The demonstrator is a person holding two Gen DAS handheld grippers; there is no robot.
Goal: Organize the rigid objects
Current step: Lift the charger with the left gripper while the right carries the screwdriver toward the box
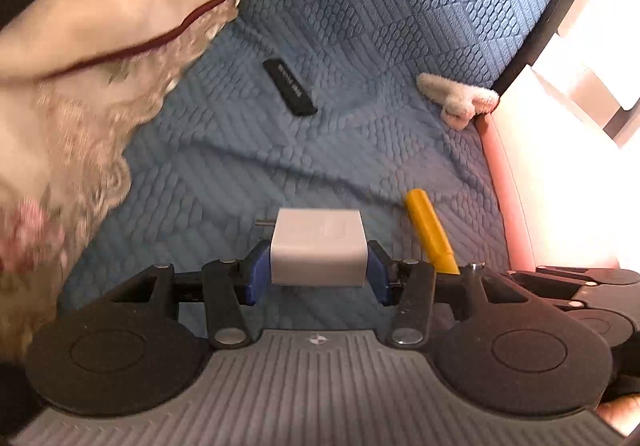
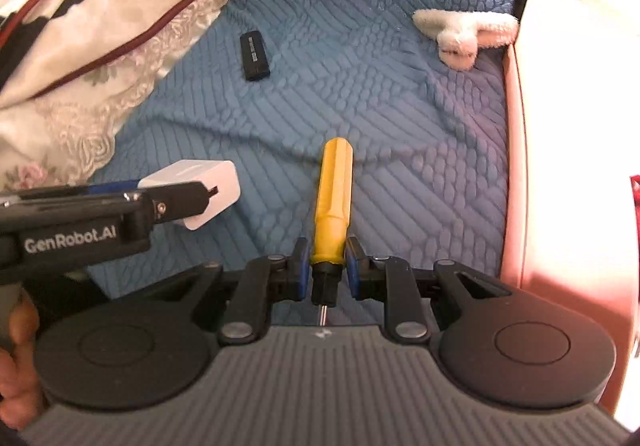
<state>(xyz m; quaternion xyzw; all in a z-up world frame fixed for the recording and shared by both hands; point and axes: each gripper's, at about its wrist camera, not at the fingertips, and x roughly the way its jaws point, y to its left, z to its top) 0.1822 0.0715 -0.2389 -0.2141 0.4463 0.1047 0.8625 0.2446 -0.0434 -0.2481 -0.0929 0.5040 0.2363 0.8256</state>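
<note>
My left gripper (image 1: 319, 278) is shut on a white charger block (image 1: 320, 246), held above the blue quilted bedspread (image 1: 360, 26). It also shows in the right wrist view, where the charger (image 2: 200, 186) sits at the left in the left gripper (image 2: 188, 202). My right gripper (image 2: 326, 270) is shut on a yellow-handled screwdriver (image 2: 332, 198), handle pointing forward, metal shaft toward the camera. The screwdriver's handle (image 1: 430, 230) shows at the right of the left wrist view. A black rectangular stick-shaped device (image 1: 290, 87) lies on the bedspread farther ahead; it also shows in the right wrist view (image 2: 255, 56).
A white fluffy cloth item (image 2: 460, 34) lies at the bed's right edge, also in the left wrist view (image 1: 456, 98). A lace-trimmed pillow (image 2: 80, 66) fills the left side. A pink bed edge (image 2: 516, 166) and bright white furniture stand at the right.
</note>
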